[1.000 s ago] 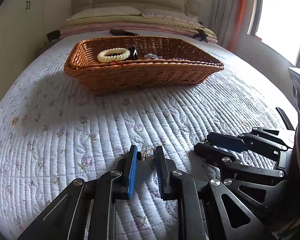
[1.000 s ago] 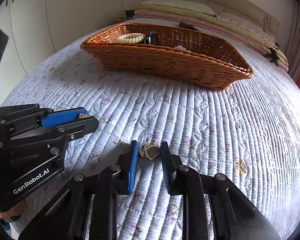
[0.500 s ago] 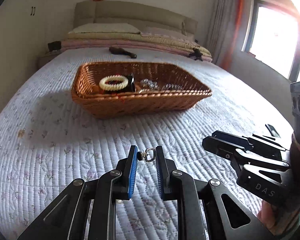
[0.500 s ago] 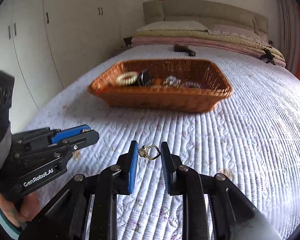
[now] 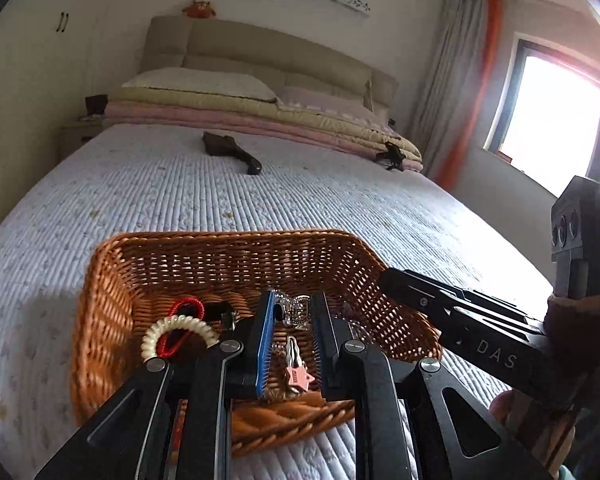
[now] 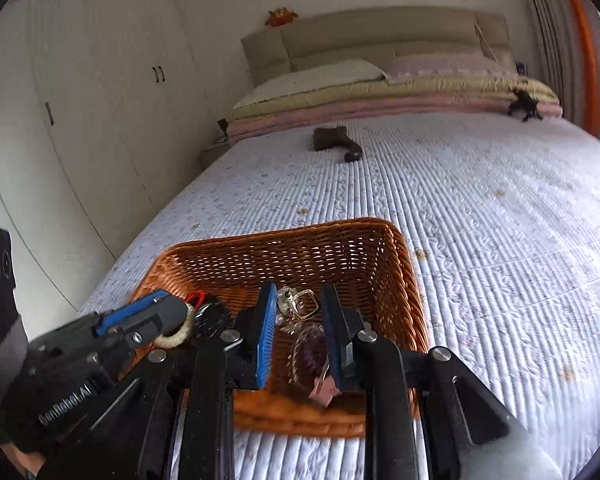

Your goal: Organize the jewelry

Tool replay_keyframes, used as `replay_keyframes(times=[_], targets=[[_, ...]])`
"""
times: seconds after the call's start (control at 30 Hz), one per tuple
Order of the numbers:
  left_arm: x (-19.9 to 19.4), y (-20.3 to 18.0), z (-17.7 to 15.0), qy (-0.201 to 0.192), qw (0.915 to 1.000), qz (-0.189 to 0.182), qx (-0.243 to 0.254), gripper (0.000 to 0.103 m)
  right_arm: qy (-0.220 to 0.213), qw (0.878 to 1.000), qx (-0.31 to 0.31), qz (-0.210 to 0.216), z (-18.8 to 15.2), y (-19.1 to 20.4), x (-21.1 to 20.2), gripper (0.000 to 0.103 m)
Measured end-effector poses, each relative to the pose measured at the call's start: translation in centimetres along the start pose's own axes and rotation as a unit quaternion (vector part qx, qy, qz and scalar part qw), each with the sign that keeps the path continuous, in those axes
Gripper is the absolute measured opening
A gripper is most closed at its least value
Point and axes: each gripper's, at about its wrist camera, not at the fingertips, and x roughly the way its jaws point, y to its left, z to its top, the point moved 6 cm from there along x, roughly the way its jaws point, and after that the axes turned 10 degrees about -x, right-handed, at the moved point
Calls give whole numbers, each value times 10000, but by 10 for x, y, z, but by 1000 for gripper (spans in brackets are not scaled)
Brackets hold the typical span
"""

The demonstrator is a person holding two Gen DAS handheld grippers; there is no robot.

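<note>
Two hand-held grippers (image 5: 294, 312) (image 6: 298, 304) hold earrings over the basket (image 5: 112, 280).

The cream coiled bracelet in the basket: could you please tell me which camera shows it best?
The left wrist view shows it best: the cream coiled bracelet lies nearly whole on the floor of the wicker basket, over a red cord. In the right wrist view the left gripper hides all but a small arc.

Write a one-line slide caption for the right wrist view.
Right tongs hold a small gold earring over the wicker basket on the quilted bed, left tongs alongside.
</note>
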Motion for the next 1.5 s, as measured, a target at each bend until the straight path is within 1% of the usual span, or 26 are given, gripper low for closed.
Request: replay_keyframes(times=[0.03, 0.13, 0.23, 0.27, 0.33, 0.4, 0.43, 0.53, 0.73, 0.9, 0.93, 0.97, 1.0, 1.03, 1.07, 1.13, 1.2, 1.27, 1.3, 1.37, 1.43, 1.5], targets=[[10, 1, -3, 48, 10000, -14, 26, 18, 11, 10000, 33, 59, 0, -3, 6, 25], [28, 5, -17, 208, 9997, -26, 143, 18, 74, 10000, 26, 48, -6, -10, 23, 25], [40, 8, -24, 341, 9993, 36, 174, 18, 325, 9992, 179, 170, -16, -16, 41, 25], [42, 8, -26, 384, 9991, 32, 167, 18, 374, 9991, 175, 138, -18, -17, 43, 25], [43, 7, -27, 380, 9990, 50, 242, 18, 382, 9993, 56, 8, -18, -14, 41, 25], [42, 4, -27, 343, 9989, 96, 318, 18, 416, 9991, 42, 68, -19, -12, 43, 25], [42, 3, -28, 339, 9988, 92, 336, 18, 435, 9990, -8, 33, -19, -11, 43, 25], [42, 4, -29, 367, 9988, 94, 309, 18, 456, 9989, -119, -59, -20, -10, 44, 25], [41, 7, -28, 351, 9990, 84, 256, 20, 455, 9988, -103, -149, -19, -10, 46, 26], [41, 8, -30, 378, 9989, 96, 274, 21, 419, 9991, -51, -51, -19, -12, 44, 26], [40, 8, -30, 376, 9989, 90, 263, 22, 394, 9992, -38, -25, -19, -12, 42, 28], [40, 9, -30, 372, 9990, 79, 245, 29, 324, 9995, -29, -40, -18, -13, 39, 32], [37, 8, -29, 341, 9992, 7, 225, 33, 214, 9997, -19, -76, -17, -13, 35, 35], [33, 8, -28, 279, 9994, -72, 197, 42, 86, 9999, -14, -81, -15, -14, 30, 40], [30, 7, -27, 222, 9996, -92, 169, 49, 2, 10000, -20, -39, -13, -13, 26, 40], [22, 8, -23, 76, 9998, -143, 129, 51, -140, 9999, -8, -31, -10, -14, 19, 40], [15, 10, -21, -18, 9999, -149, 53, 51, -346, 9992, 20, -209, -8, -16, 8, 40], [0, 14, -18, -218, 9997, -132, -71, 51, -613, 9971, -7, -454, -3, -16, -9, 40], [-8, 15, -17, -323, 9994, -108, -108, 51, -770, 9952, -43, -605, -1, -14, -21, 40], [-31, 16, -16, -605, 9980, 52, -160, 51, -1063, 9907, -108, -841, 3, -6, -49, 40], [-56, 13, -18, -831, 9963, 135, -192, 51, -1283, 9872, -213, -918, 3, 8, -76, 41], [-83, 6, -25, -984, 9949, 189, -147, 52, -1436, 9842, -401, -953, -3, 26, -104, 43]])
